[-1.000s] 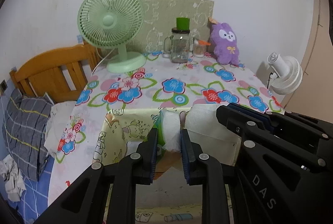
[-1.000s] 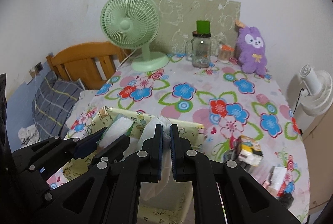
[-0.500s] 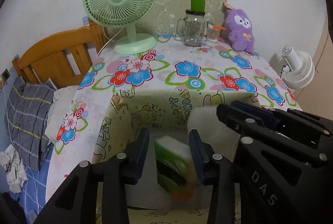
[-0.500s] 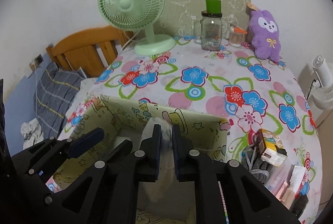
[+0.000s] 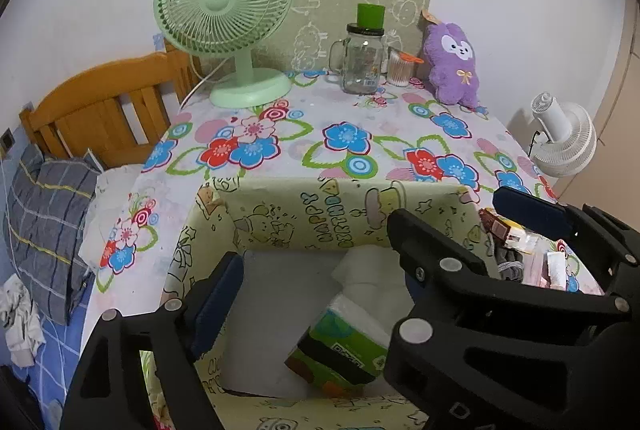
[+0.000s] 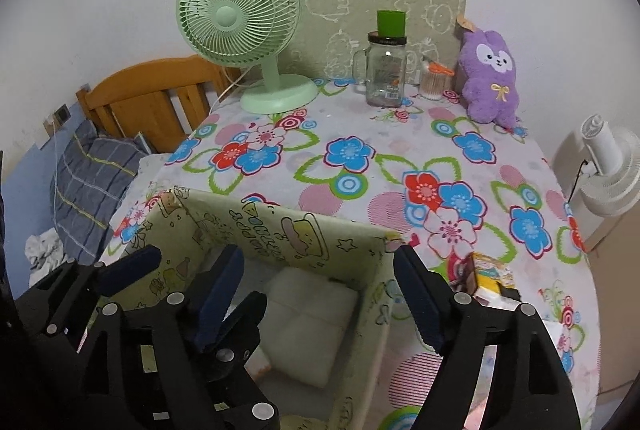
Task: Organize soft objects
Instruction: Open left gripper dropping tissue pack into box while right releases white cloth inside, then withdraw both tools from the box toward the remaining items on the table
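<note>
**Operator:** State the condition of both tools, left side first.

**Technician:** The left gripper [image 5: 316, 310] is spread wide and grasps nothing. It hangs over the open storage box [image 5: 280, 214]. The green tissue pack [image 5: 340, 346] lies tilted on the box floor, leaning toward a white soft pack [image 5: 360, 270] behind it. The right gripper [image 6: 320, 302] is likewise spread and empty, above the white cushion-like pack [image 6: 308, 318] that rests flat in the same box.

**Operator:** What faults are possible from this position?

**Technician:** Three, in my judgement. First, the two tools sit close together over one opening; the right gripper's body crosses the left wrist view, so a careless withdrawal could knock them together. Second, the box walls appear to be thin printed card. A finger dragged outward against the rim could fold a wall or shift the box on the counter [image 6: 380, 158]. Third, the tissue pack is not seated flat, so further soft items stacked on it may slide or sit proud of the rim.

**Operator:** And to the right of the box?

**Technician:** Small packets and grey fabric [image 5: 512, 266] lie just beside the right wall. A low sweep of the right gripper toward them could push them off the counter edge. The purple plush toy [image 6: 490, 82] stands well apart at the back, near the glass jar [image 6: 384, 70]; a hasty reach there risks tipping the jar.
</note>
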